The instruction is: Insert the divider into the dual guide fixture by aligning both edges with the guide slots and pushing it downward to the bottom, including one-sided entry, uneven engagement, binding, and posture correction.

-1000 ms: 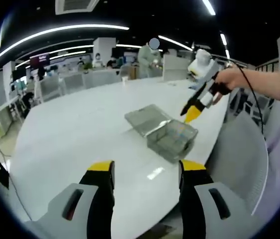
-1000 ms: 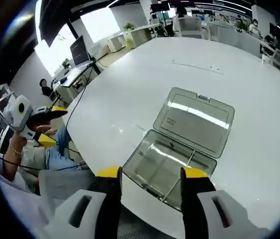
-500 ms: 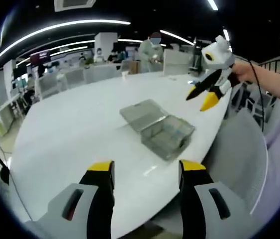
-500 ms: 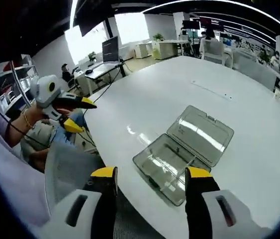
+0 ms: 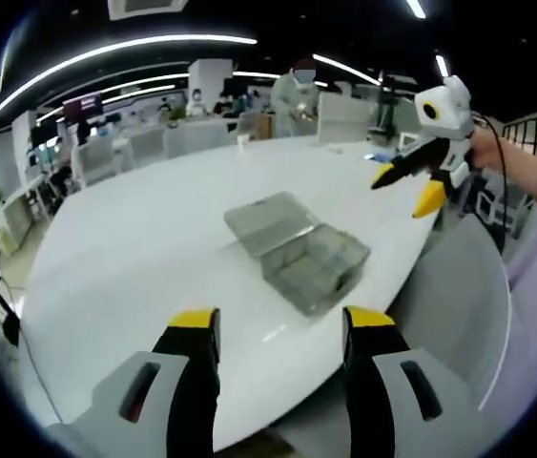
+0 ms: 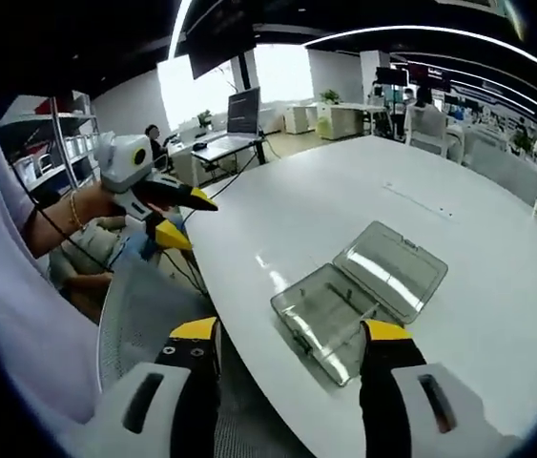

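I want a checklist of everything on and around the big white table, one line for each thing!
Surface: white table, bare and glossy.
Job's things: clear plastic box near the table edge, its lid flat open; a thin divider strip seems to sit inside.
Clutter: nothing seen.
Grippers: left gripper and right gripper both open, empty, raised off the table.
Cables: a black cable trails from the right gripper.
Surroundings: open office with desks, monitors, ceiling lights, people in the background.
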`<state>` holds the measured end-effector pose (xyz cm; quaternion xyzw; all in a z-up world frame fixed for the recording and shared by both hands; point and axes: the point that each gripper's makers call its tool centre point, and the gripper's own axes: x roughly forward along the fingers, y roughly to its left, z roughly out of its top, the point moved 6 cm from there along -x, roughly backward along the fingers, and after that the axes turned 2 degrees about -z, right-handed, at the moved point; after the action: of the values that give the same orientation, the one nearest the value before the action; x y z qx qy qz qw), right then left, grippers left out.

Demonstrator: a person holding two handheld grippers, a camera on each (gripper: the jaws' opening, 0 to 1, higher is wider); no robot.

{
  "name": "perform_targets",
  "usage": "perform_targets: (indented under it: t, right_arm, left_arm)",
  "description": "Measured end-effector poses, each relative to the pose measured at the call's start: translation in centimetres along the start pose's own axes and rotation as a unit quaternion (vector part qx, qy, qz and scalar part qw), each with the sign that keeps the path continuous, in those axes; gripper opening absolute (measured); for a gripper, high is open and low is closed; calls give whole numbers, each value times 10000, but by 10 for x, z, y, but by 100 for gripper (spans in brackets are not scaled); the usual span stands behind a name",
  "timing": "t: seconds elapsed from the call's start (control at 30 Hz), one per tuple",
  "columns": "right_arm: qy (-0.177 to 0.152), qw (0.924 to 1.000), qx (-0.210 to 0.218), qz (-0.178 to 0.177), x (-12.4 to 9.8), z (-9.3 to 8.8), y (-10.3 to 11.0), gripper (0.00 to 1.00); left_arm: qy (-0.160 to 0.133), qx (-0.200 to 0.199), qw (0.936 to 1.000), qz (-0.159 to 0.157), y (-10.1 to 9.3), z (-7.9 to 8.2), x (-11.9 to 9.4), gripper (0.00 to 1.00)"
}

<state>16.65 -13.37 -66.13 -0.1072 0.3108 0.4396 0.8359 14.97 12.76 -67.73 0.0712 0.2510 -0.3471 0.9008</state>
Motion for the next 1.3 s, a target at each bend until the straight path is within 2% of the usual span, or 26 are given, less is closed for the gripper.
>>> perform_targets:
  t: [0.33,0.47,0.53,0.9,1.03,1.17,1.3]
  right_arm:
    - [-474,9987,-74,180,-19,-20,2,59]
    - [-441,9987,132,200,-19,-42,1,58]
    - [-355,9991,81,207,-22,-47,2,58]
    - [-574,9982,-37,178,-40,-37,1,58]
    - [-569,9981,-104,195,-42,-39,4,58]
    - [-592,9980,-144,184,-45,-39,6,58]
    - [-619,9978,-177,165,-49,-38,7,58]
  left_arm:
    - [96,-173,9998,-13,-13,9,16,49]
    - [134,-147,9998,-46,-20,12,22,49]
    - [168,-137,9997,-59,-22,12,25,49]
    - [381,-113,9992,-87,-29,13,39,49]
    - [585,-144,9982,-64,-26,7,44,48]
    - [741,-391,9965,-50,-20,-1,50,46]
    - [776,-1003,9919,-43,-14,-9,58,45]
